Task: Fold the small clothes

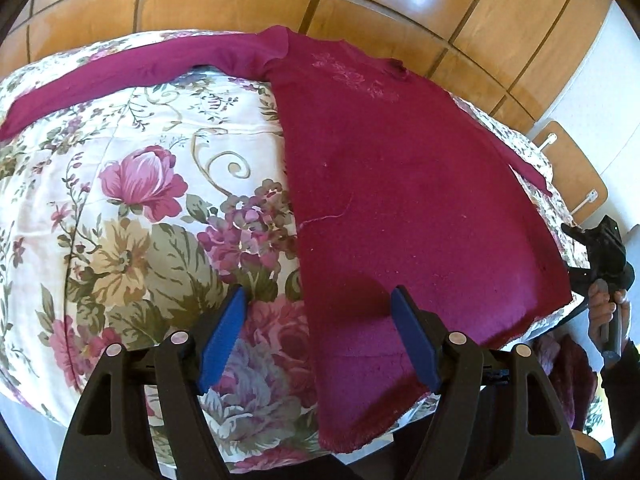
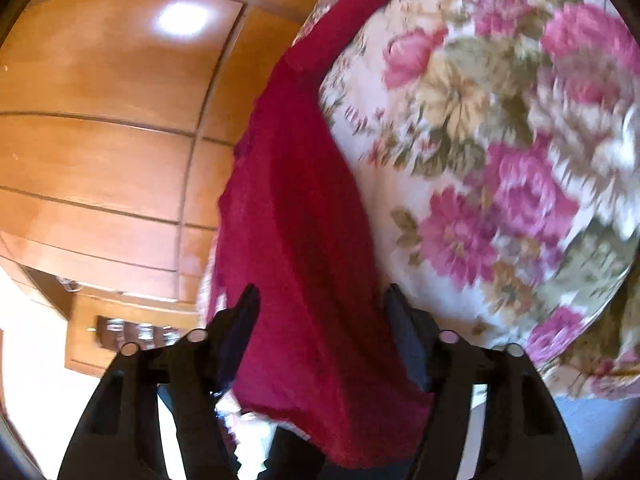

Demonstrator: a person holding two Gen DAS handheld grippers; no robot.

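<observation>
1. The magenta long-sleeved top (image 1: 400, 184) lies flat on the floral bedspread (image 1: 132, 184), hem toward me, neckline far, one sleeve stretched left.
2. My left gripper (image 1: 320, 300) gapes wide over the hem, holding nothing.
3. My right gripper (image 2: 320, 296) straddles the top's edge, jaws parted; grip unclear.

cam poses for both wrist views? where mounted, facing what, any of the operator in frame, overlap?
Left wrist: behind the left tool, angled down at the dark magenta long-sleeved knit top spread on the floral-print bedcover, wooden wall panels beyond; blue pads apart; person's hand at right edge.
Right wrist: behind the right tool, rolled and blurred, looking along the top's edge; no hand visible.
Shared: top, bedcover, panels.
</observation>
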